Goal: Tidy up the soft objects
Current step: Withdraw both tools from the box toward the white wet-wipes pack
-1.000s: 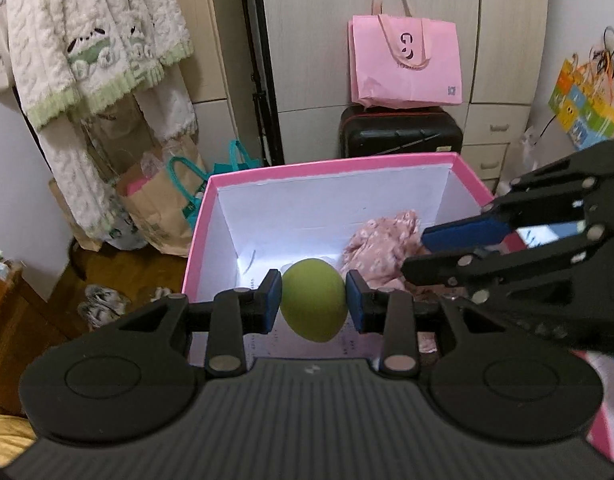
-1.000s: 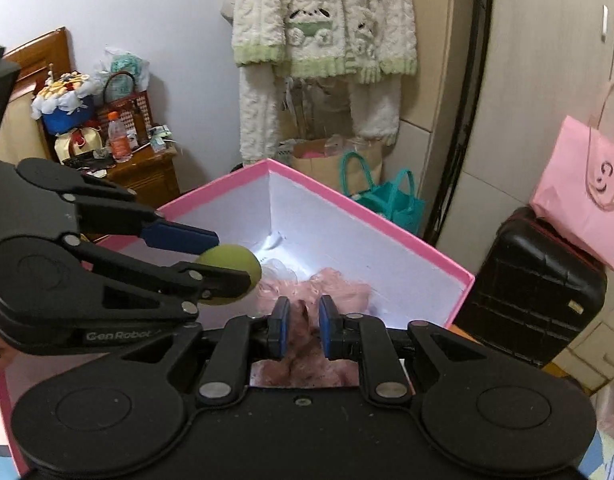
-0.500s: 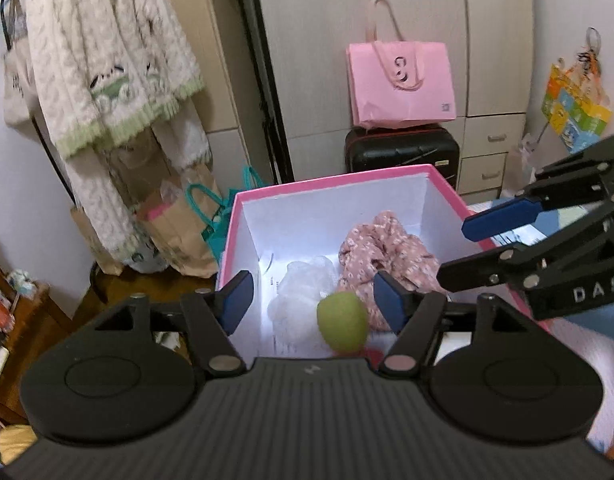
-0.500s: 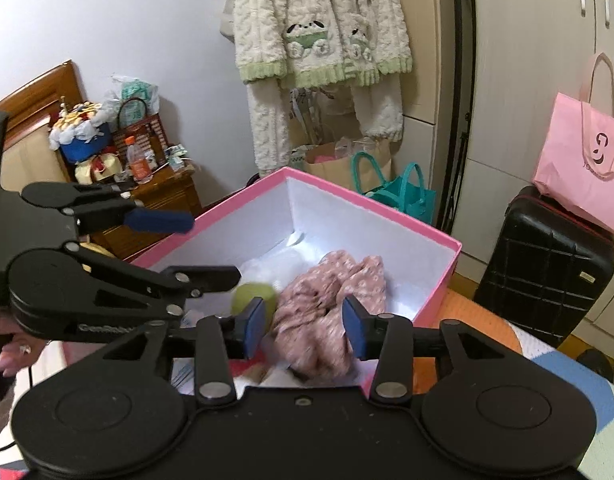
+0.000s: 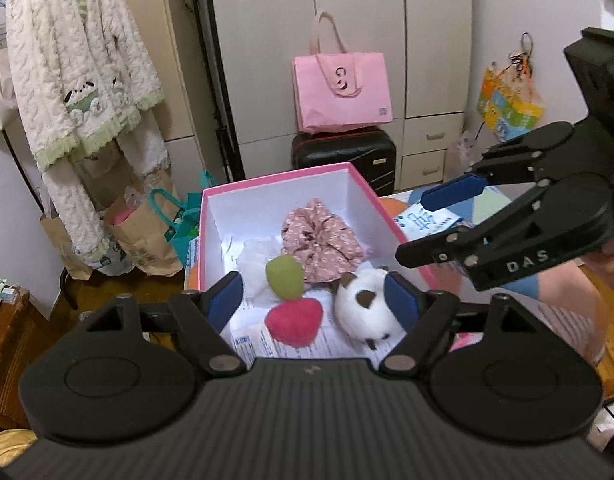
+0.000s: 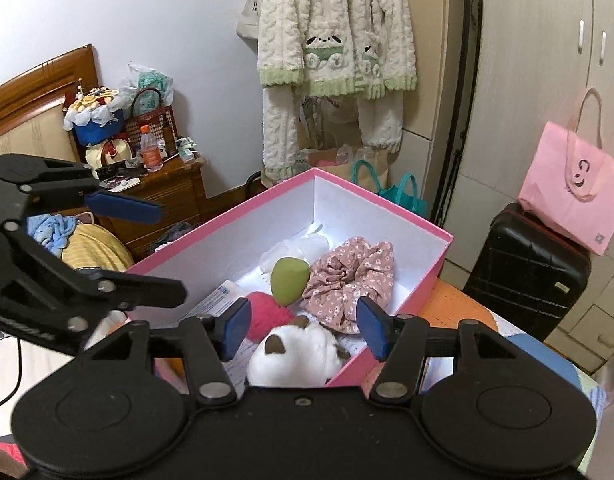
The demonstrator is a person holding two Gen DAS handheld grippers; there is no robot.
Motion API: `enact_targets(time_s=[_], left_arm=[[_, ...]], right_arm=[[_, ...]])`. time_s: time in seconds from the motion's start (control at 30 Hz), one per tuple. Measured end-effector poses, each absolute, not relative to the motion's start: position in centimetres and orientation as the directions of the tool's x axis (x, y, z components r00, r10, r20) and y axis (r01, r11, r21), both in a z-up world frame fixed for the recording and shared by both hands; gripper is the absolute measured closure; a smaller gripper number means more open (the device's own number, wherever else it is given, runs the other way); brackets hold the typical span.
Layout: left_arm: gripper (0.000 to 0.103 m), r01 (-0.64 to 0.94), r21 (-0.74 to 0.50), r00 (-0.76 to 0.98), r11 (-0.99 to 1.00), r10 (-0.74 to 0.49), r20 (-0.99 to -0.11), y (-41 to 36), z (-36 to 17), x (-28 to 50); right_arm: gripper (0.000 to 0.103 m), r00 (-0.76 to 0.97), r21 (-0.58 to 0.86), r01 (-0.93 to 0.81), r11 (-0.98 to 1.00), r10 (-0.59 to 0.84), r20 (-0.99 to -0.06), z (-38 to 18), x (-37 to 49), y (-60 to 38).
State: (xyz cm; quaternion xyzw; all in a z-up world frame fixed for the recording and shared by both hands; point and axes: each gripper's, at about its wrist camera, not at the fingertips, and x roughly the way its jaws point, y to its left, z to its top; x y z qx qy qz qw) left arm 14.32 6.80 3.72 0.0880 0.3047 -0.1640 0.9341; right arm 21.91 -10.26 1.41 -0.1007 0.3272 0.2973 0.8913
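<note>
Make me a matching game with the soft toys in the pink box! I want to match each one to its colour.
Things:
1. egg-shaped foam sponge
2. heart-shaped fuzzy cushion
3. round plush animal
4. crumpled flowery cloth

Colours:
A. white with brown patches
B. dusty pink with small white flowers
C. green
D. bright pink

Pairs: 1-C, 2-D, 3-A, 4-B
</note>
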Motion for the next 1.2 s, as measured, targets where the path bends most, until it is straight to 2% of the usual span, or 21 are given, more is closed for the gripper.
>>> enact_targets(time_s=[0.4, 0.47, 0.53, 0.67, 0.73, 0.8, 1.0, 1.2], left_arm=[[0.02, 0.434, 0.045, 0.73, 0.9, -0.322, -0.603, 5.0, 5.0, 9.3], [0.02, 0.451, 0.048, 0.72, 0.891, -0.332, -0.609, 4.3, 5.0, 8.5], [0.018, 0.472, 0.048, 0.706, 0.88, -0.344, -0.619, 3.5, 4.8, 7.8], [0.015, 0.507, 0.032, 0.673, 0.861, -0.372, -0.64, 1.7, 4.6, 6.9], [0.008, 0.517, 0.019, 0.658, 0.856, -0.383, -0.648, 0.8, 4.5, 6.8], [0.007, 0.521, 0.009, 0.656, 0.853, -0.394, -0.644, -0.2, 4.4, 6.8], [0.006, 0.529, -0.045, 0.617, 0.847, -0.421, -0.665, -3.7, 3.3, 8.4], [0.006, 0.543, -0.102, 0.599, 0.834, -0.469, -0.649, -7.4, 1.2, 10.1]], right_arm=[[0.029, 0.614, 0.019, -0.569, 0.822, 0.441, -0.654, 2.8, 16.6, -12.1], [0.025, 0.607, 0.024, -0.573, 0.819, 0.444, -0.659, 2.8, 15.7, -12.7], [0.019, 0.603, 0.031, -0.573, 0.819, 0.447, -0.661, 2.8, 14.7, -13.4], [0.019, 0.593, 0.042, -0.579, 0.814, 0.456, -0.663, 2.7, 13.1, -15.2], [0.019, 0.592, 0.05, -0.577, 0.815, 0.46, -0.661, 2.5, 12.2, -16.4], [0.019, 0.6, 0.059, -0.566, 0.822, 0.46, -0.655, 2.3, 11.6, -17.8], [0.018, 0.646, 0.087, -0.53, 0.844, 0.468, -0.603, 1.3, 10.5, -22.6], [0.018, 0.73, 0.004, -0.524, 0.852, 0.452, -0.513, -0.1, 10.1, -26.2]])
